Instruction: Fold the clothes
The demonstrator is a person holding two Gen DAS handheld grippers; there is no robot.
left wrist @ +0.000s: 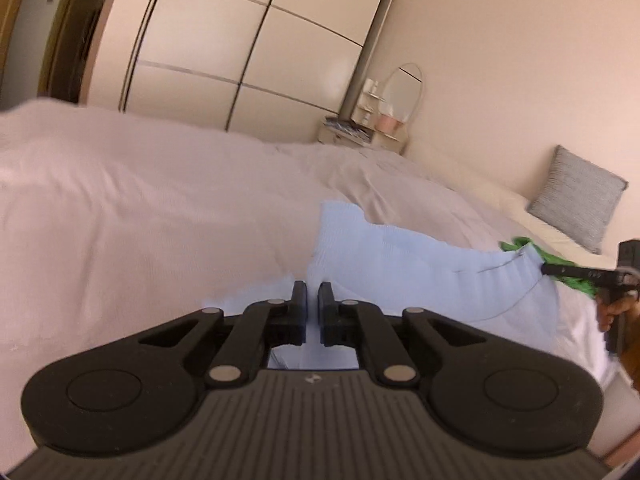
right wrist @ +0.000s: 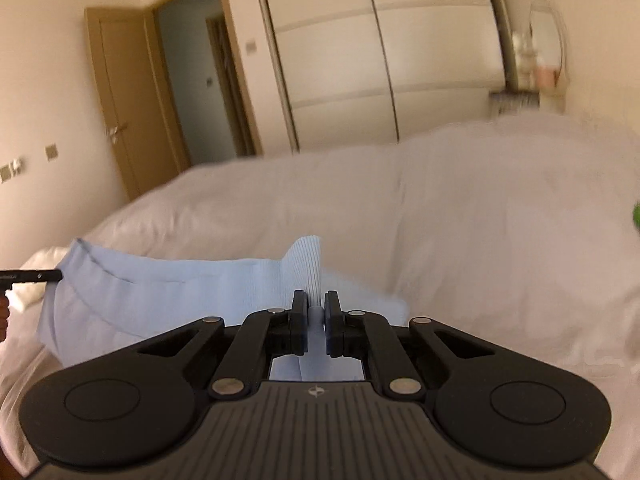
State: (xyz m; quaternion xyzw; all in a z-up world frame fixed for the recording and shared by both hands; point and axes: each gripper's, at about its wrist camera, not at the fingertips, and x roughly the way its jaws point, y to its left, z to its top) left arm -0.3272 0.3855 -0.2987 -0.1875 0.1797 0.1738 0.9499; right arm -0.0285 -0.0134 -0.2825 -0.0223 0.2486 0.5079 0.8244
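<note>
A light blue ribbed garment lies stretched over the white bed. My left gripper is shut on one edge of it, with blue cloth between the narrow jaws. My right gripper is shut on the other edge, a ridge of the blue garment pinched between its pads. Each gripper shows in the other's view: the right one at the far right, the left one at the far left. The garment hangs taut between them.
A green garment lies on the bed by the right gripper. A grey pillow leans on the wall at the bed's head. A wardrobe, an open door and a small shelf with a mirror stand beyond the bed.
</note>
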